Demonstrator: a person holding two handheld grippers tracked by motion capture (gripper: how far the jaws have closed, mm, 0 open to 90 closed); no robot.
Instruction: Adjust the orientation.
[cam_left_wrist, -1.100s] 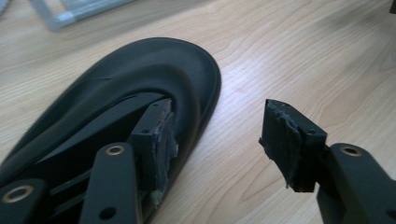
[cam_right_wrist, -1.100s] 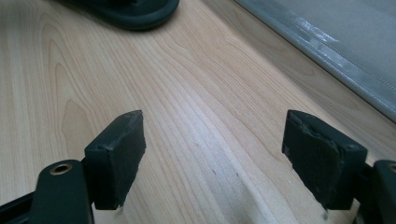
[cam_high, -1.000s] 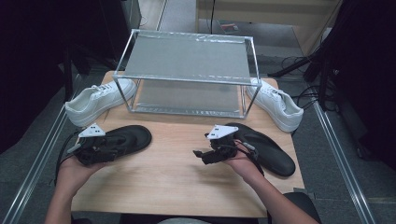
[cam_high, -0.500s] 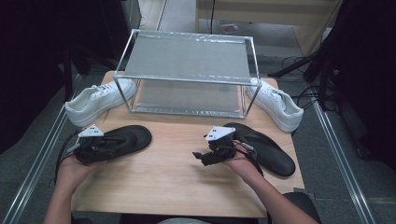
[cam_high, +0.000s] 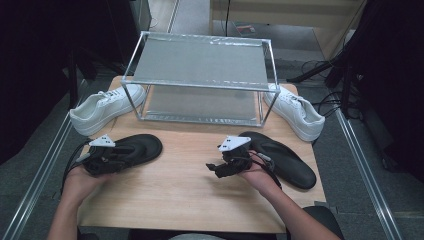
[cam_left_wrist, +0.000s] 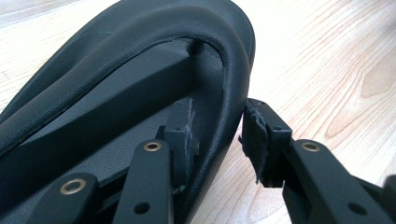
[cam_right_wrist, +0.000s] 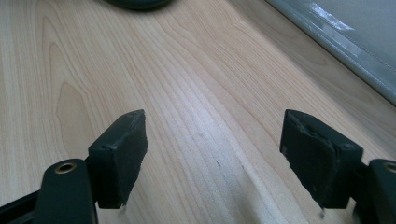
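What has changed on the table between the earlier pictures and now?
The left claw has been closing around the edge of the left black sandal, one pad inside, one outside. The right claw stays open above the table; sneakers and rack kept their places.

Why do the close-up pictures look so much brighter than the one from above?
High view: dark surroundings, light falling mainly on the table and a soft sheen on the metal rack. Left gripper view: bright tabletop, the black flip-flop showing a dull gloss on its strap, and soft focus on the nearest fingers. Right gripper view: sharp wood grain, with glare on the rack's edge.
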